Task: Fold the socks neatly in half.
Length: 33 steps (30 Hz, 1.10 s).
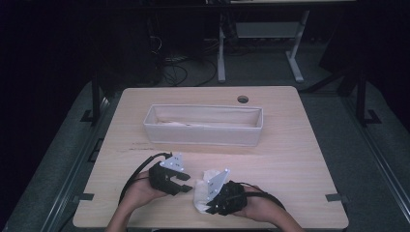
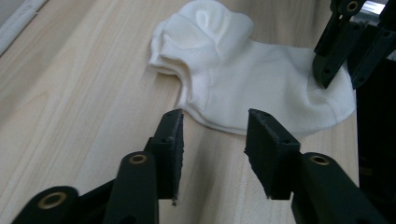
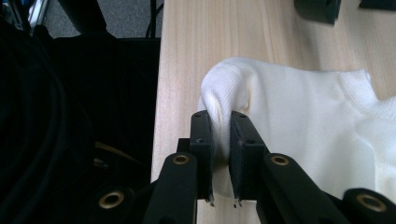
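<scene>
High view first, reading from the left: the left tool [image 1: 185, 182] sits low over the pale wooden surface [image 1: 290, 159], held in a hand near the front edge, and its jaws point rightward toward a white knitted ankle sock [image 1: 199, 197] lying flat just beside it. In the left gripper view, the left tool's [image 2: 214, 142] jaws stand partly spread with only bare wood between the pads; nothing is gripped. The sock [image 2: 243, 88] lies directly ahead of them, its nearest hem just past the tips, its cuff end away to the left of that view and its long axis running across the line of the jaws.

Further right, the right tool [image 3: 220, 128] is pressed together on a raised fold at the sock's [image 3: 299, 121] end near the surface's front edge, pinching the fabric so it bunches up between the pads. From the left gripper view, that right tool [image 2: 337, 74] holds the sock's far right end.

Behind both, well apart, a long white fabric storage bin [image 1: 203, 137] stands across the middle of the surface.

My reading: the left tool is the free one and the nearer to the loose hem, so a short advance straight ahead would bring the fabric between its pads while the right keeps the other end anchored.
</scene>
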Available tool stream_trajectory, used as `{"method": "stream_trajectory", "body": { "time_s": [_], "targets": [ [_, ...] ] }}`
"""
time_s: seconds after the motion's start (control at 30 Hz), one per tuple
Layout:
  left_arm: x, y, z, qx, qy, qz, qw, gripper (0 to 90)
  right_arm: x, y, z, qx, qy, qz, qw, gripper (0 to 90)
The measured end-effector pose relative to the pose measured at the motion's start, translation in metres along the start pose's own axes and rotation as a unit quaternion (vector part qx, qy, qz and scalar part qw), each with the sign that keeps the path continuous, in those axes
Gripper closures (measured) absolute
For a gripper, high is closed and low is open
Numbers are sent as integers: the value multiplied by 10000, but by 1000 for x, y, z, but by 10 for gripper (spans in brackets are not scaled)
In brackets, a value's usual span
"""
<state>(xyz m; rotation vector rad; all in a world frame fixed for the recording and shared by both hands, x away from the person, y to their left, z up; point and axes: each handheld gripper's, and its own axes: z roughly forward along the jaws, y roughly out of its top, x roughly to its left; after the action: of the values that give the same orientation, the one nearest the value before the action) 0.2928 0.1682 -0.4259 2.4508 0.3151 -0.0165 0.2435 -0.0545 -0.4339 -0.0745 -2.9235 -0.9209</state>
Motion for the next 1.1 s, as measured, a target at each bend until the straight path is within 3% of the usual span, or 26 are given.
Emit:
{"method": "stream_trajectory", "body": {
  "time_s": [0.33,0.57,1.1],
  "targets": [
    [-4,2,13,52,-192,208,9996,765,3,3,0,-22,4,-34,10000,804],
    [-5,2,22,135,-241,168,9995,768,5,5,-3,-82,27,-30,10000,804],
    [-6,2,26,303,-382,205,9986,761,2,13,-21,-251,9,78,9997,806]
  ]
}}
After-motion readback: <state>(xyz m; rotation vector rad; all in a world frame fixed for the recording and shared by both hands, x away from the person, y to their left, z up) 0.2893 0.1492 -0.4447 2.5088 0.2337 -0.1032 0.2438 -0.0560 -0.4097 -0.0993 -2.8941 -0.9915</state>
